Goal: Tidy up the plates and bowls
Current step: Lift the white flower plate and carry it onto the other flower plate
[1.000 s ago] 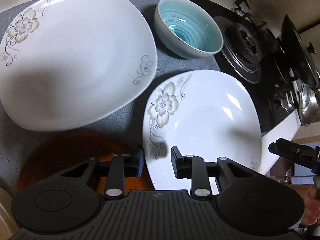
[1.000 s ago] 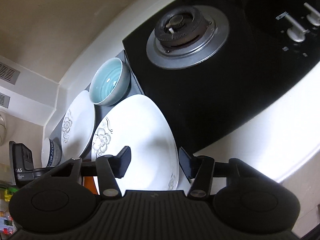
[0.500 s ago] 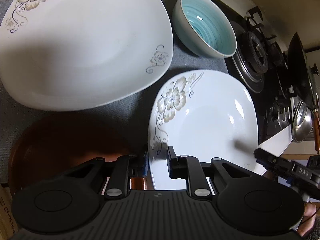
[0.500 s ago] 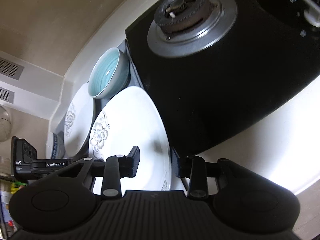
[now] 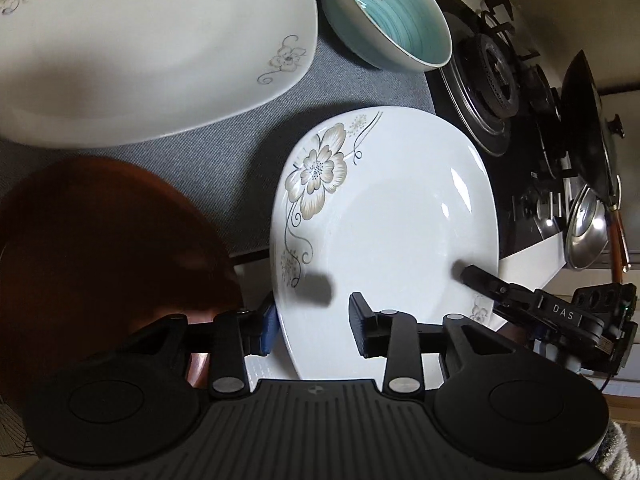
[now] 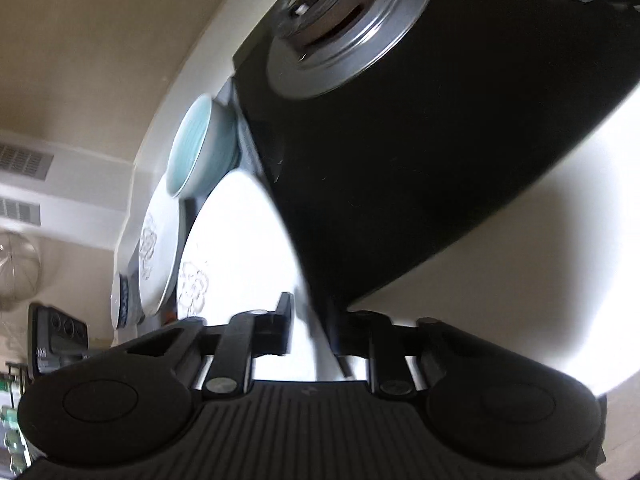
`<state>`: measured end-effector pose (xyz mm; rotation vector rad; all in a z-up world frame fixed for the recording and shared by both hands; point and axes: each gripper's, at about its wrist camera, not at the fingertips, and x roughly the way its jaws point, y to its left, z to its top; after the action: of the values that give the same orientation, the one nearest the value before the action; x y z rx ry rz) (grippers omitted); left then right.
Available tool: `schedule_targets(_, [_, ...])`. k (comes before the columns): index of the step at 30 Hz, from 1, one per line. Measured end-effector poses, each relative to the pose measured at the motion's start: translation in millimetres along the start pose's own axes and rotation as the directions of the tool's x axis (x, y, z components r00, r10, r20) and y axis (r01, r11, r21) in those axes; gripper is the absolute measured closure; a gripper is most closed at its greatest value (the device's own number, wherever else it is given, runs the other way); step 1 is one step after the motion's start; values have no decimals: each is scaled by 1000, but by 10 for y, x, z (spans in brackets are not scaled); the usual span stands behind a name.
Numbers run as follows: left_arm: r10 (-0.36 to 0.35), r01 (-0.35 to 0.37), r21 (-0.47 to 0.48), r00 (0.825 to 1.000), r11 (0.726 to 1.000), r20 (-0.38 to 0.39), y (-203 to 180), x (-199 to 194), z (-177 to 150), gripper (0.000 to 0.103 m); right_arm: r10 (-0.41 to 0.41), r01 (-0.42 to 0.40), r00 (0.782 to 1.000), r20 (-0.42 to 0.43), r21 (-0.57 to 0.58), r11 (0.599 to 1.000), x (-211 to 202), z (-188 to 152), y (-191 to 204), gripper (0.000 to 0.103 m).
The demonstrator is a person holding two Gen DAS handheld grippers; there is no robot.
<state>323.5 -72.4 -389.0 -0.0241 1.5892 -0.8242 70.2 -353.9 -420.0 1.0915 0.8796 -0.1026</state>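
Note:
A small white floral plate (image 5: 384, 220) lies at the near edge of the grey mat (image 5: 360, 92). My left gripper (image 5: 312, 330) straddles its near-left rim, jaws apart and not clamped. My right gripper (image 6: 310, 326) straddles the plate's right rim (image 6: 240, 248), jaws narrow; contact is blurred. It also shows in the left wrist view (image 5: 492, 284). A large white floral plate (image 5: 152, 44) lies behind, with a teal bowl (image 5: 388, 12) beside it. A brown plate (image 5: 104, 256) lies to the left.
A black gas hob (image 5: 492, 76) with burners (image 6: 344, 28) borders the mat on the right. A dark pan (image 5: 588, 128) and a steel lid (image 5: 588, 236) stand on it. A blue-patterned bowl (image 6: 124, 300) sits far left. The white counter edge (image 6: 500, 252) runs in front.
Both grippers have moved in onto the small floral plate. The left jaws have widened around its rim. The right jaws have narrowed around its right rim and the view has tilted.

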Motion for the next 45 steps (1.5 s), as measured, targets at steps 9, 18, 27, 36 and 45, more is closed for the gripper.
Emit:
schedule_targets(9, [90, -89, -12, 992, 996, 86, -82, -19, -162, 84, 44, -44, 999, -28, -1, 999, -111, -13, -150, 97])
schedule_targets(18, [81, -82, 3, 986, 997, 143, -196, 10, -242, 66, 22, -24, 999, -48, -45, 999, 2, -9, -62, 92])
schedule_targets(27, [172, -185, 29, 953, 982, 249, -393, -50, -455, 74, 21, -20, 1000, 8, -52, 998, -297, -100, 59, 91])
schedule_targets(36, [147, -156, 20, 959, 988, 243, -367, -190, -505, 77, 14, -13, 999, 38, -43, 999, -457, -207, 170, 89])
schedule_targets(45, [147, -154, 4, 950, 988, 277, -375, -475, -592, 77, 51, -48, 998, 46, -61, 997, -521, -224, 405, 89])
